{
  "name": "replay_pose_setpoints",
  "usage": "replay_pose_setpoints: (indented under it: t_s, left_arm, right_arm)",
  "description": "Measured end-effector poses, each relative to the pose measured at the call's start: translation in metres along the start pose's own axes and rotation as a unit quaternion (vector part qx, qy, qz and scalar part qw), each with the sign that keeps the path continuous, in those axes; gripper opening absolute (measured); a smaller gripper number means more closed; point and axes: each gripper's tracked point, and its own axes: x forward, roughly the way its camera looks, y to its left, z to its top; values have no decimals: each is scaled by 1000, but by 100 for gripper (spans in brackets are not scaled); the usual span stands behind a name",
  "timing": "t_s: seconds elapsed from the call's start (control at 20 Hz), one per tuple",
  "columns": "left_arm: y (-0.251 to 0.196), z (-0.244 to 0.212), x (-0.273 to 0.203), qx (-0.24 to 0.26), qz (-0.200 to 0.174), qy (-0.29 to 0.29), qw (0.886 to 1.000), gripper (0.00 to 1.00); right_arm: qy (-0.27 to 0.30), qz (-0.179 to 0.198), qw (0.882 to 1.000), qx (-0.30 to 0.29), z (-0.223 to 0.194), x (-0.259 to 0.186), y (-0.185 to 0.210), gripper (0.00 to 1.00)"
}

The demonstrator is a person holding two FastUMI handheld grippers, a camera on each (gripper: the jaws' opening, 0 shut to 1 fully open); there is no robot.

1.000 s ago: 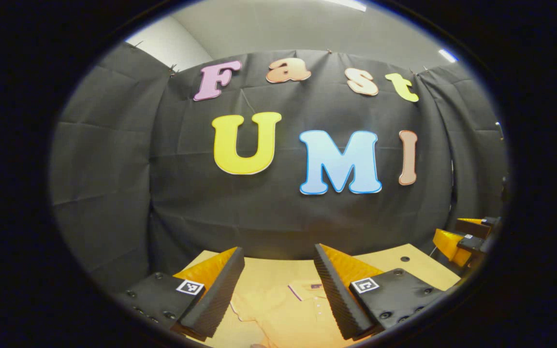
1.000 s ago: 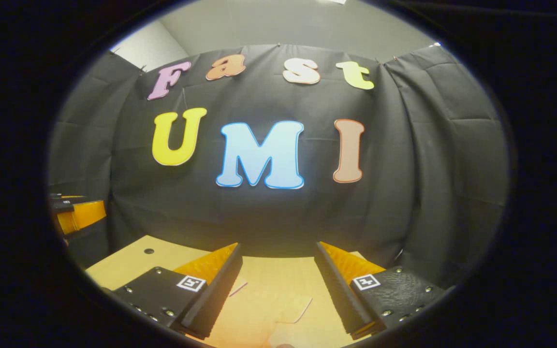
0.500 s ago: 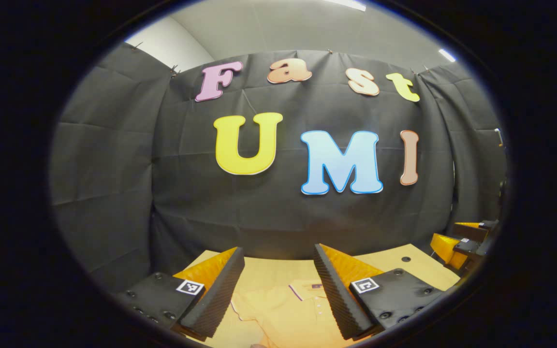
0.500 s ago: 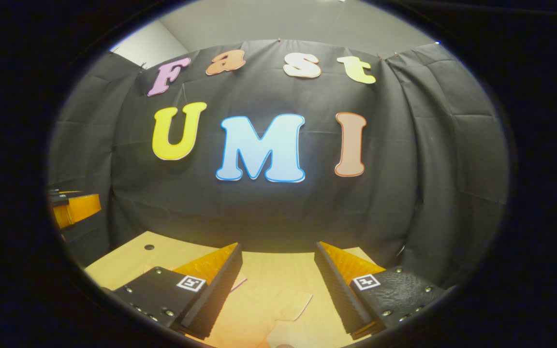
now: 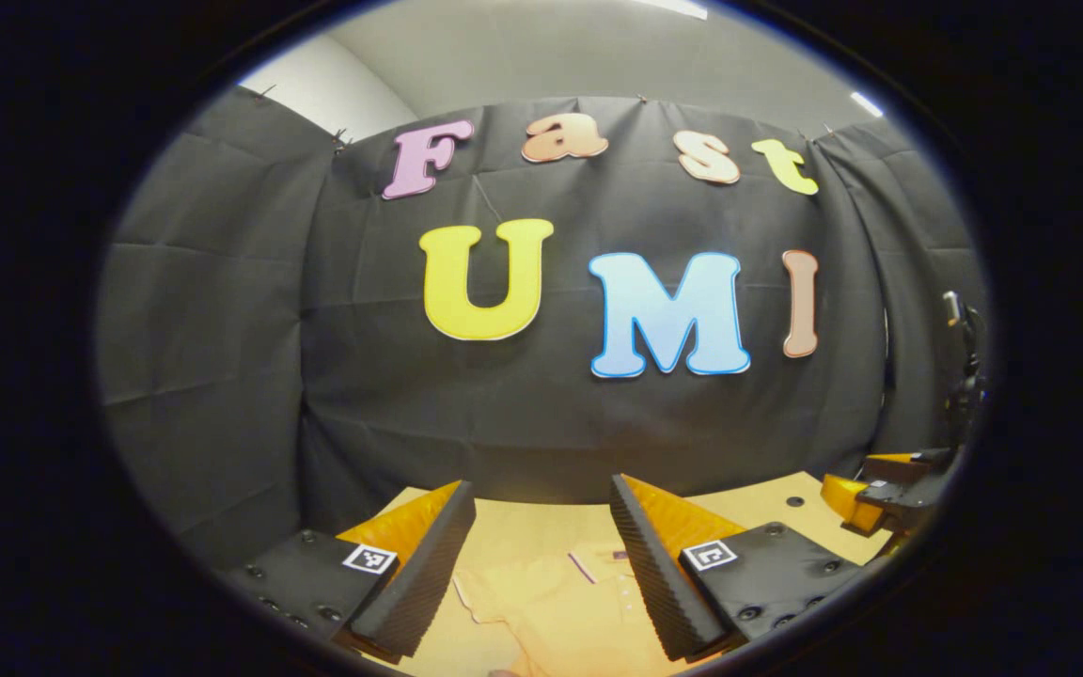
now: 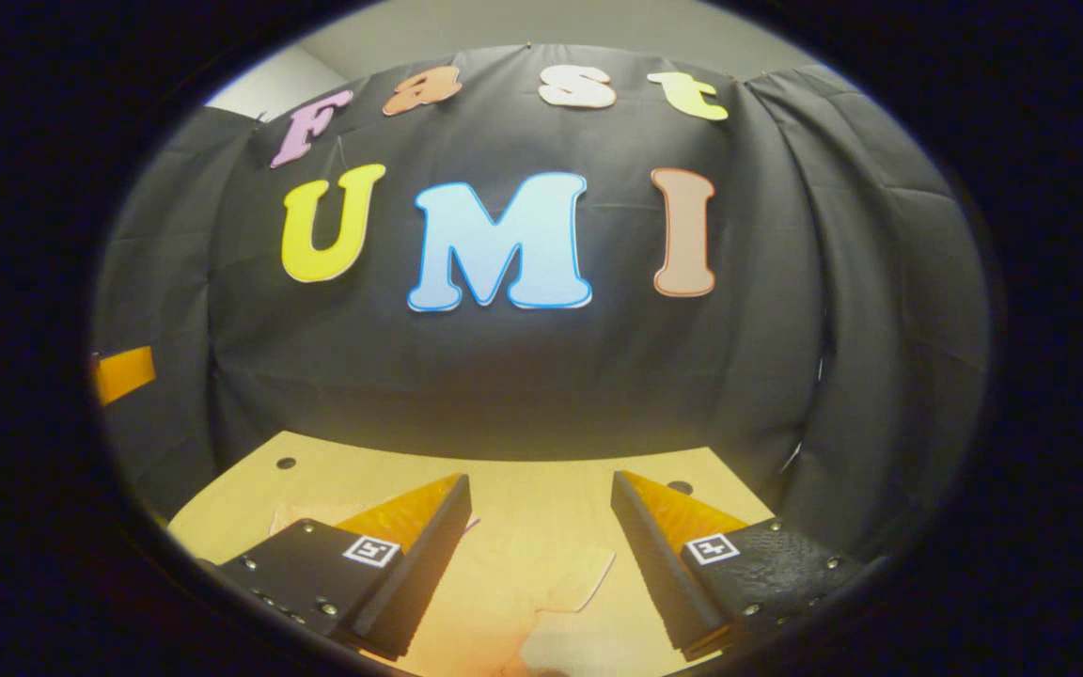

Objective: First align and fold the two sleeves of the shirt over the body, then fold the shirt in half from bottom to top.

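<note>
Shirt (image 5: 560, 611) lies flat on the wooden table (image 5: 758, 503), pale yellow-orange, polo type. In the left gripper view it sits below and between the open fingers of the left gripper (image 5: 541, 564): collar (image 5: 598, 564) at the far end with a dark trim line, button placket running toward the near edge, one sleeve (image 5: 480, 592) spreading left just beside the left finger. Long axis runs near to far, collar pointing at the booth wall (image 5: 222, 329). Left gripper jaws stand wide apart, holding nothing, fingers above the cloth; contact with the fabric cannot be told. In the right gripper view the right gripper (image 6: 541, 555) is likewise wide open and empty, and the shirt's (image 6: 523, 592) other sleeve (image 6: 570, 578) lies between its fingers, cuff edge pointing right and slightly far, fabric continuing under the left finger toward the near left. The right gripper (image 5: 866, 494) also appears at the far right edge of the left gripper view, over the table's right side; an orange part of the left gripper (image 6: 123, 371) shows at the left edge of the right gripper view. Writing: no brand or label legible on the shirt; a dark tag at the collar is too small to read. Each finger mount carries a small square black-and-white marker (image 5: 369, 558), a pattern rather than text. Table has small dark holes (image 6: 286, 463) near its far edge.
</note>
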Motion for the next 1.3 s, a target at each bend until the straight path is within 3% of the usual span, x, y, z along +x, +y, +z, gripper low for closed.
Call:
replay_pose_setpoints:
  t_s: [0.55,1.0,1.3]
  left_arm:
    - [35,-10,-17,10,52,17,998,93]
    - [60,-26,-29,14,94,42,995,94]
    - [65,-32,-30,15,106,53,993,94]
  right_arm:
    - [123,-17,992,-7,-109,96,-31,95]
    - [231,-37,972,2,-204,142,-52,95]
    - [278,-49,959,11,-241,154,-64,96]
